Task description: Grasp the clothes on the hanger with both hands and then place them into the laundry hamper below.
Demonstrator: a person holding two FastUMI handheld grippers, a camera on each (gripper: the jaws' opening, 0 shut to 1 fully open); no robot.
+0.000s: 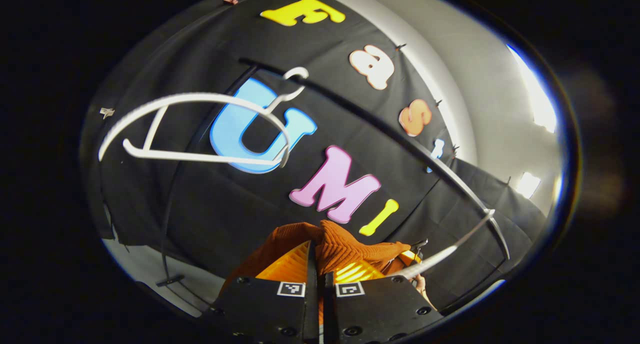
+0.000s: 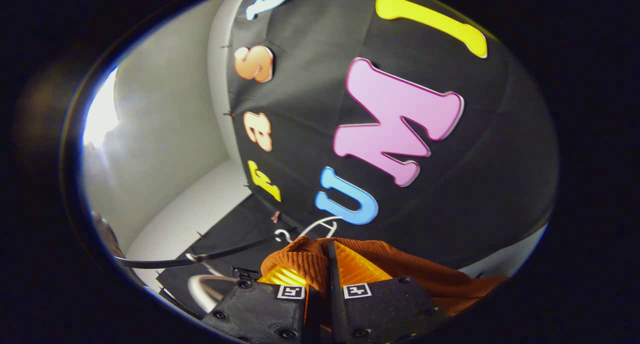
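An orange knitted garment (image 1: pixel 350 246) bunches between the fingers of my left gripper (image 1: pixel 320 264), which is shut on a fold of it. A bare white hanger (image 1: pixel 200 129) hangs from a dark rail (image 1: pixel 380 119) up and to the left, apart from the cloth. In the right gripper view the same orange garment (image 2: pixel 400 266) drapes over my right gripper (image 2: pixel 330 264), which is shut on its ribbed edge. The white hanger (image 2: pixel 320 226) peeks out just behind the cloth there.
A second white hanger (image 1: pixel 450 251) sits on the rail at the lower right of the left gripper view, close to a hand (image 1: pixel 420 284). White walls (image 2: pixel 165 134) and a white ceiling or floor panel flank the black cloth. A dark rail (image 2: pixel 210 256) runs at lower left.
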